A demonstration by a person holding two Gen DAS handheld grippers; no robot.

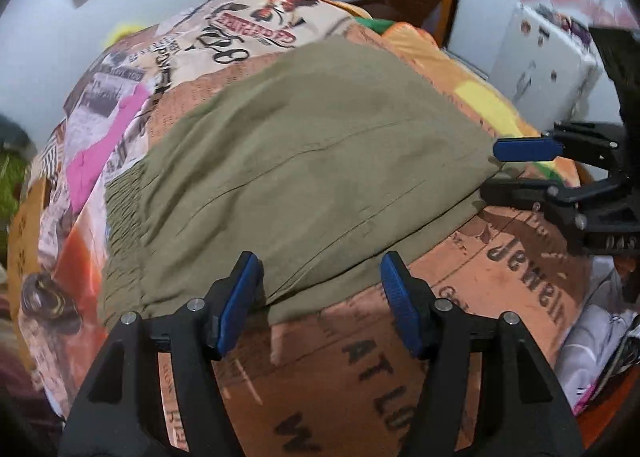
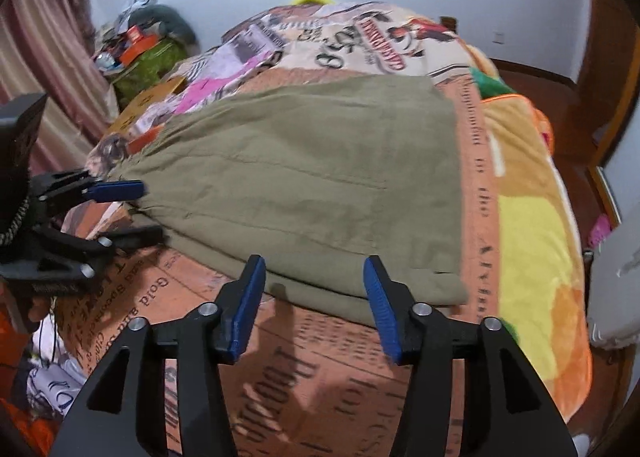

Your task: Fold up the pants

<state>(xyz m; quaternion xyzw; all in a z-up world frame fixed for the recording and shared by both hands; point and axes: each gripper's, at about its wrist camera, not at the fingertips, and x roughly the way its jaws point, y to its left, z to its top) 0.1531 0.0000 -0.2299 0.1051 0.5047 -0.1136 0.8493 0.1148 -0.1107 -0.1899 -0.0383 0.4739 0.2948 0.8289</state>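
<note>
Olive-green pants (image 1: 304,161) lie folded flat on a bed with a printed cover (image 1: 480,277), elastic waistband at the left in the left wrist view. They also show in the right wrist view (image 2: 320,185). My left gripper (image 1: 322,289) is open, its blue pads either side of the pants' near edge; it shows from the side in the right wrist view (image 2: 136,213), at the pants' left corner. My right gripper (image 2: 314,289) is open at the near edge by the right corner; in the left wrist view (image 1: 508,173) its jaws stand around the pants' right corner.
The bed cover (image 2: 360,377) carries newspaper-style print. An orange and yellow blanket (image 2: 532,225) lies to the right. A cluttered green-covered stand (image 2: 144,57) sits by the curtain. A white appliance (image 1: 544,69) stands beyond the bed. White cloth (image 1: 592,353) lies beside the bed.
</note>
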